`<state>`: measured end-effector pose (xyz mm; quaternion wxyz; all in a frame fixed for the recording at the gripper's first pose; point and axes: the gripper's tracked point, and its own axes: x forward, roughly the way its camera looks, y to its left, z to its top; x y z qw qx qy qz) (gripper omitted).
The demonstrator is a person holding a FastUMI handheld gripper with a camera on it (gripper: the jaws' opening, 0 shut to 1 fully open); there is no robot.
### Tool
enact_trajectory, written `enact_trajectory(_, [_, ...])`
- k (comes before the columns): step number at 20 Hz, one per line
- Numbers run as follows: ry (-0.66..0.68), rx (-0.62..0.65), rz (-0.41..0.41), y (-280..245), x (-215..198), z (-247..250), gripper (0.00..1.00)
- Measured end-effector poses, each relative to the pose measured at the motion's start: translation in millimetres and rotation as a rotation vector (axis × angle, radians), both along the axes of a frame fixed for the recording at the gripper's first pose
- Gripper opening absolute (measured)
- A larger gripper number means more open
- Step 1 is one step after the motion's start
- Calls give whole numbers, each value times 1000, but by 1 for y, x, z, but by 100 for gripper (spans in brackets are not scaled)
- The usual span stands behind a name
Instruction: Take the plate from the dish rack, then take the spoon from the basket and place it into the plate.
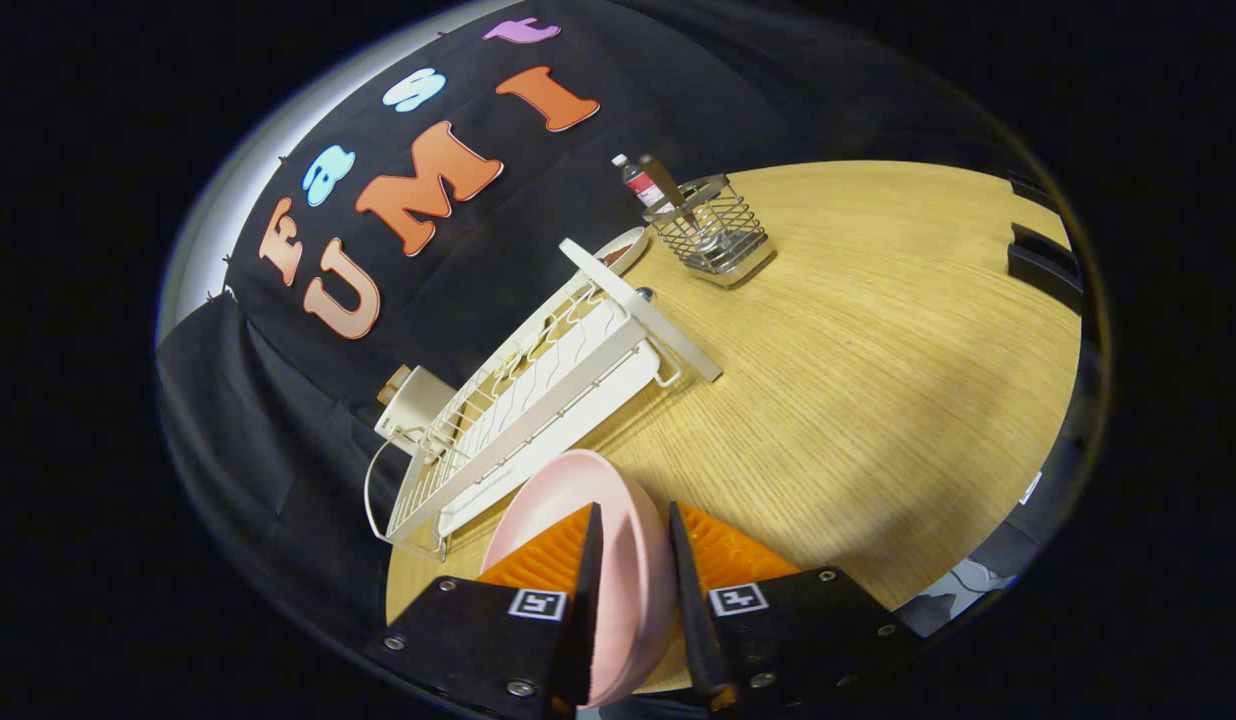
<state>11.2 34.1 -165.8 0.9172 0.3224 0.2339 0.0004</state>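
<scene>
My gripper [633, 530] is shut on the rim of a pink plate [618, 590], which stands on edge between the two fingers, lifted over the wooden table [878, 380]. Just beyond the plate lies the white wire dish rack [538, 400], with no dishes standing in it. Farther off, past the rack's far end, a wire basket [713, 230] stands on the table with a spoon [666, 188] sticking up out of it, handle tilted.
A small bottle with a red label [633, 180] stands behind the basket. A white bowl [623, 248] sits at the rack's far end and a white box-like object [413, 405] beside its near end. Dark objects [1043, 260] lie at the table's far side.
</scene>
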Motion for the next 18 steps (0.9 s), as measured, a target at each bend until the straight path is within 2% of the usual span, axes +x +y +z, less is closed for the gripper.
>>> enact_trajectory(2, [-9,-9,-11,-7,0,4,55])
enact_trajectory(3, [-12,-27,-21,-12,0,7,60])
enact_trajectory(6, [-37,-151,-60,-40,0,15,88])
enact_trajectory(8, [-67,-218,-80,-58,-1,27,97])
enact_trajectory(14, [-172,-405,-117,-92,3,68,98])
enact_trajectory(18, [-265,-552,-133,-105,21,100,98])
